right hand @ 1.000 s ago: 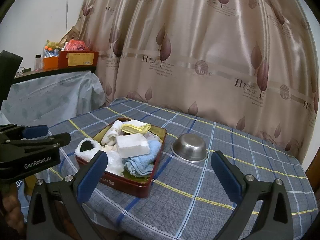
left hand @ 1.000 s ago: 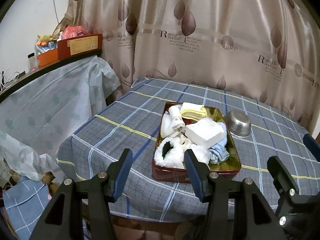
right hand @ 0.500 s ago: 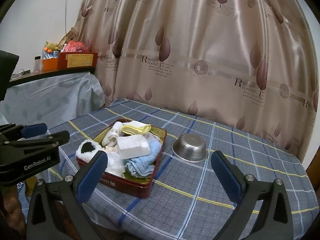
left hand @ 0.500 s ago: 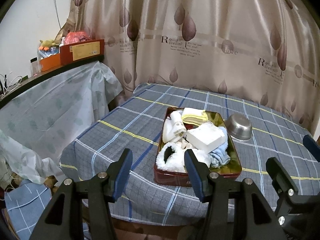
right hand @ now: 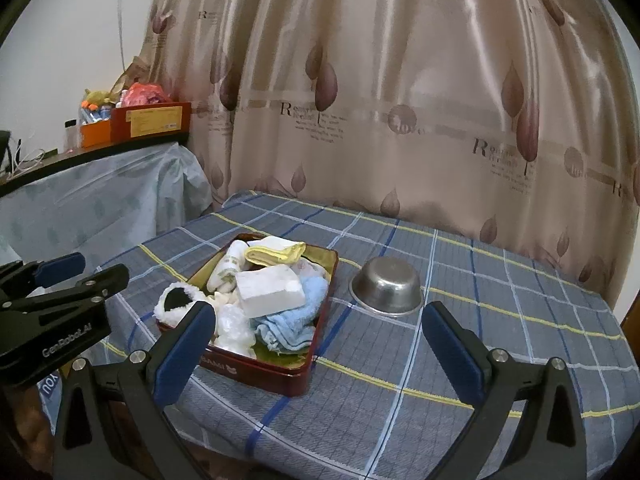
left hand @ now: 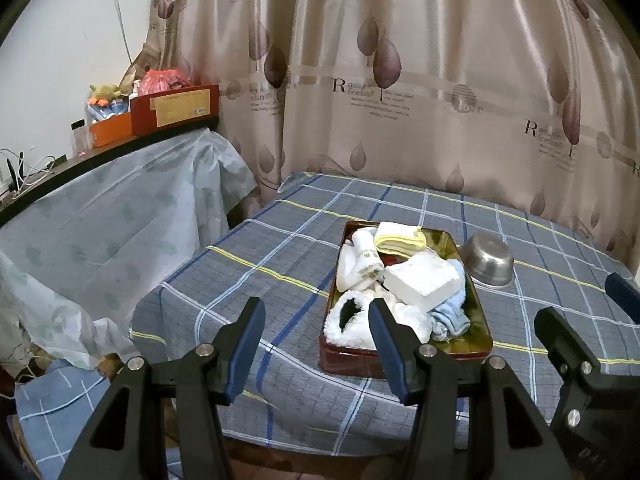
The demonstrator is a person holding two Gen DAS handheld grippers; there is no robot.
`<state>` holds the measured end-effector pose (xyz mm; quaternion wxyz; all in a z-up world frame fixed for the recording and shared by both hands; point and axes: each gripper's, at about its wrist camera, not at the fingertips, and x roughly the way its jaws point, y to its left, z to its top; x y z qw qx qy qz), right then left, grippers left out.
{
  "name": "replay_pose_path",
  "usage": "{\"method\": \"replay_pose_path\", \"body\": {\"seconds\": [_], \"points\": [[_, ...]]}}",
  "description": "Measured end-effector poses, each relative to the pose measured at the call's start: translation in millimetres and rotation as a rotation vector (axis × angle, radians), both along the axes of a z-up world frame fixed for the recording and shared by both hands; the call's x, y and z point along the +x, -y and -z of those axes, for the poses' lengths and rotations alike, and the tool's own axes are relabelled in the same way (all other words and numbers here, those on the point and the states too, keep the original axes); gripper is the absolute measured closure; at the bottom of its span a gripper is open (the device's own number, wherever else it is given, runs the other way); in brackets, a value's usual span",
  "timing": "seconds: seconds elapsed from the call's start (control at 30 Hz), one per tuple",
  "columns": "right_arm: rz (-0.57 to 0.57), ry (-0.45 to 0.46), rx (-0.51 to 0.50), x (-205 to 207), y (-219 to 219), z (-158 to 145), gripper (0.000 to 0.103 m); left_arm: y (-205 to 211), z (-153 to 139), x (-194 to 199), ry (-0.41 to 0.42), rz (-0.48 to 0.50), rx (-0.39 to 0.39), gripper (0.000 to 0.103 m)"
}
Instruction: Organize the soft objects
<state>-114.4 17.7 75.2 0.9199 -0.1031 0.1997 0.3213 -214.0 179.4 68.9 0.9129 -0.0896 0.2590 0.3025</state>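
Observation:
A dark red tin sits on the checked tablecloth, filled with soft things: a white foam block, a folded yellow cloth, a fluffy white slipper, a light blue towel and a rolled white sock. My left gripper hovers open before the tin's near left corner, nothing between its fingers. My right gripper is open wide in front of the tin and the foam block, holding nothing.
A steel bowl rests upside down on the cloth just right of the tin. A patterned curtain hangs behind the table. At left, a plastic-draped shelf carries boxes. The table's near edge lies under both grippers.
The tin sits slightly lower in the left wrist view than a second ago. Neither gripper has changed its opening, and nothing on the table has moved.

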Motion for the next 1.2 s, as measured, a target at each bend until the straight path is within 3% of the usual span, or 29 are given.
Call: {"method": "replay_pose_path", "body": {"seconds": [0.6, 0.97, 1.2], "points": [[0.027, -0.065, 0.009, 20, 0, -1, 0.000, -3, 3, 1, -0.020, -0.027, 0.012, 0.042], [0.022, -0.055, 0.008, 19, 0, -1, 0.000, -3, 5, 3, -0.038, -0.022, 0.007, 0.041], [0.017, -0.047, 0.003, 16, 0, -2, 0.000, -2, 7, 4, -0.029, 0.018, -0.021, 0.024]]}}
